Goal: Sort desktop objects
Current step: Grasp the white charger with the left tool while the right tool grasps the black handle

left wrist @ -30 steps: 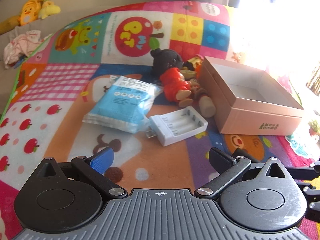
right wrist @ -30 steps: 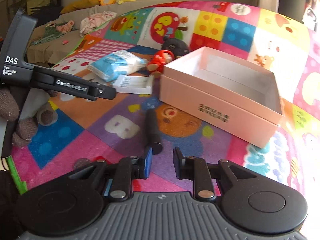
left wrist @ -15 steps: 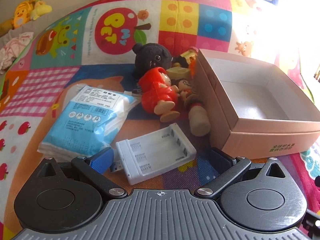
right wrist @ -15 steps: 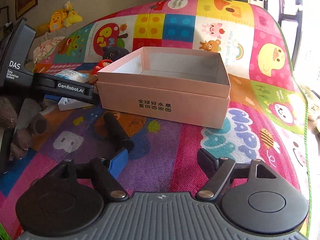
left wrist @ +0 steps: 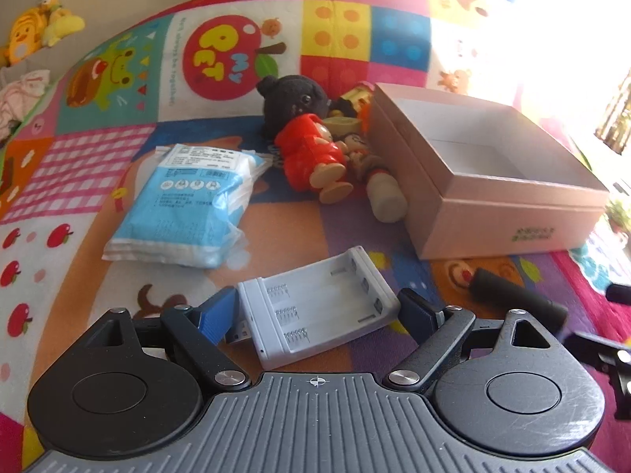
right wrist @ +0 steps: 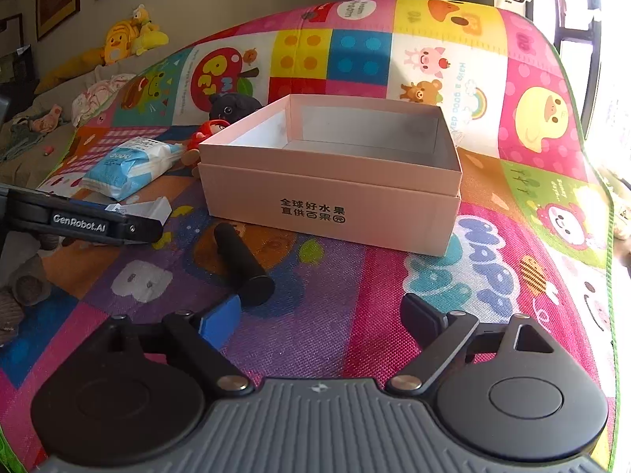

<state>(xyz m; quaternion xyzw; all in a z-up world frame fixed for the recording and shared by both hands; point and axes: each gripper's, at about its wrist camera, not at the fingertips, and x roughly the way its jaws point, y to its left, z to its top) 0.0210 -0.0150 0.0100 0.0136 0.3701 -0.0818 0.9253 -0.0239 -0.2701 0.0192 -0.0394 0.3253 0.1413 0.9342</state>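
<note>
A white battery charger point(left wrist: 319, 303) lies on the play mat between the spread fingers of my open left gripper point(left wrist: 319, 315); the fingers stand at its two ends, contact unclear. A blue-and-white packet point(left wrist: 185, 205) lies to its far left. A red doll point(left wrist: 311, 157), a black plush point(left wrist: 292, 102) and a wooden figure point(left wrist: 378, 189) lie beside the open pink box point(left wrist: 508, 213). A black cylinder point(right wrist: 242, 262) lies in front of the box point(right wrist: 331, 193). My right gripper point(right wrist: 319, 319) is open and empty, just right of the cylinder's near end.
The colourful play mat point(right wrist: 493, 79) covers the surface. Yellow plush toys point(right wrist: 126, 39) and crumpled clothes point(right wrist: 98, 90) lie on a sofa beyond the mat. The left gripper's body point(right wrist: 79, 222) reaches in at the left of the right wrist view.
My left gripper has moved forward and down until the charger sits between its fingers. My right gripper has opened wide and swung right, facing the box.
</note>
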